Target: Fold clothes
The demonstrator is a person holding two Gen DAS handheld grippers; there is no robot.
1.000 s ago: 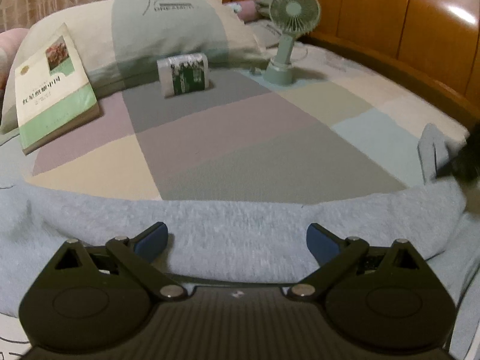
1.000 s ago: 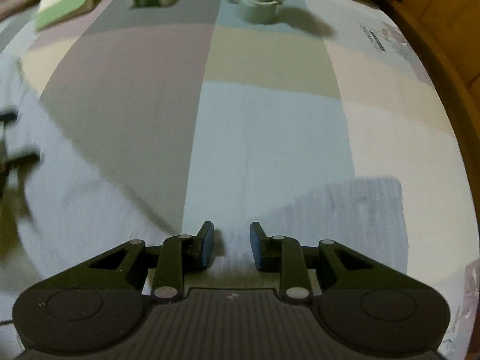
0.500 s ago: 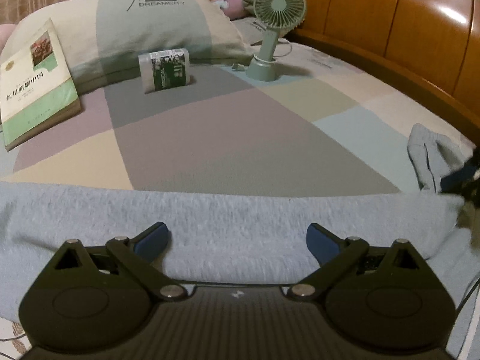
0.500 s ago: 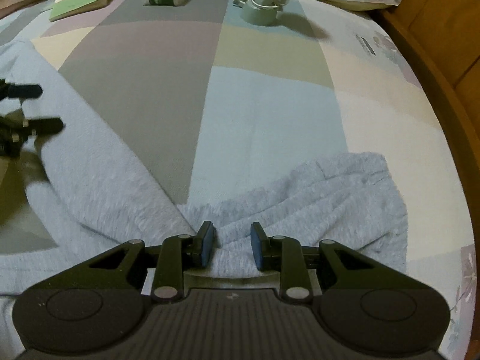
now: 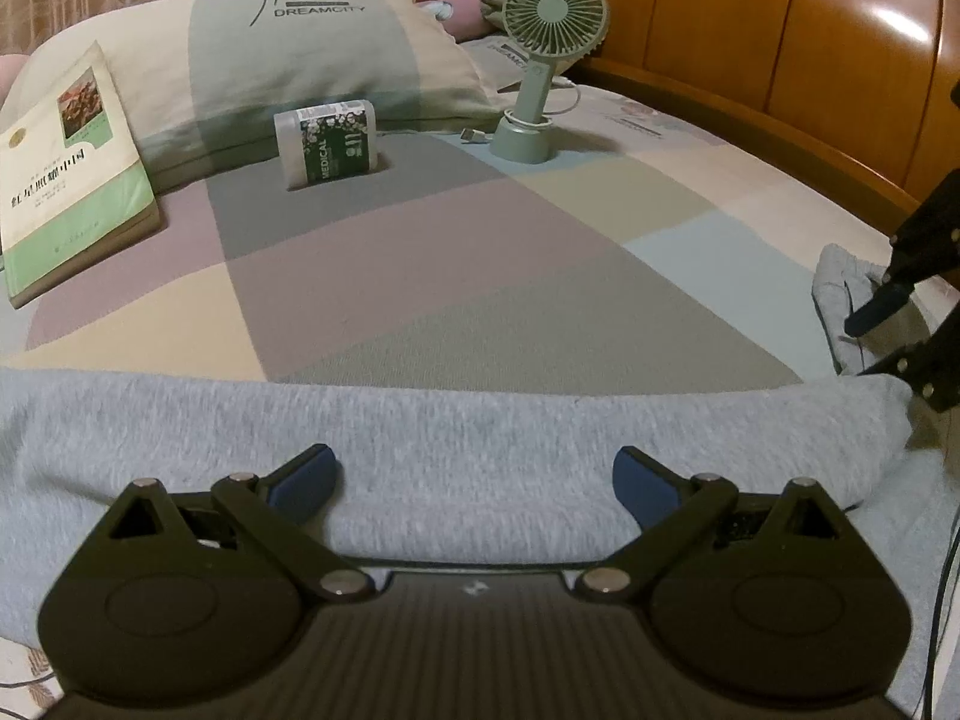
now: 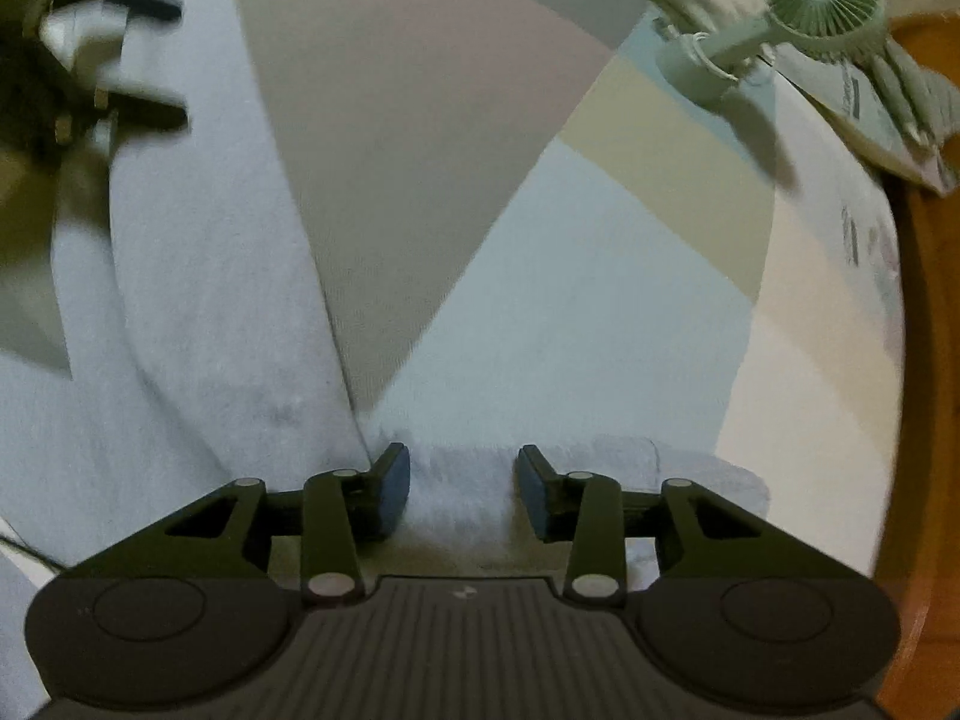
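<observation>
**Grey garment laid flat, folding barely begun**

The left gripper [image 5: 474, 480] was held wide apart above the near band of the pale grey garment [image 5: 420, 438], with nothing pinched between its blue pads. The right gripper [image 6: 463, 492] was seen with its jaws opening; a fuzzy tip of the same cloth lay between the pads, but no pressure on it could be made out, so it was judged released. The garment was spread across the near part of the patchwork bedsheet [image 5: 480, 276], one end rumpled beside the right tool. No finished fold could be seen, so the work was judged to be at an early stage, with smoothing and all the folds left to do. Farther off were set a book [image 5: 72, 174], a small packet [image 5: 327, 141], a green desk fan [image 5: 540, 60] and a pillow [image 5: 300, 54], backed by the wooden headboard [image 5: 780, 48]
</observation>
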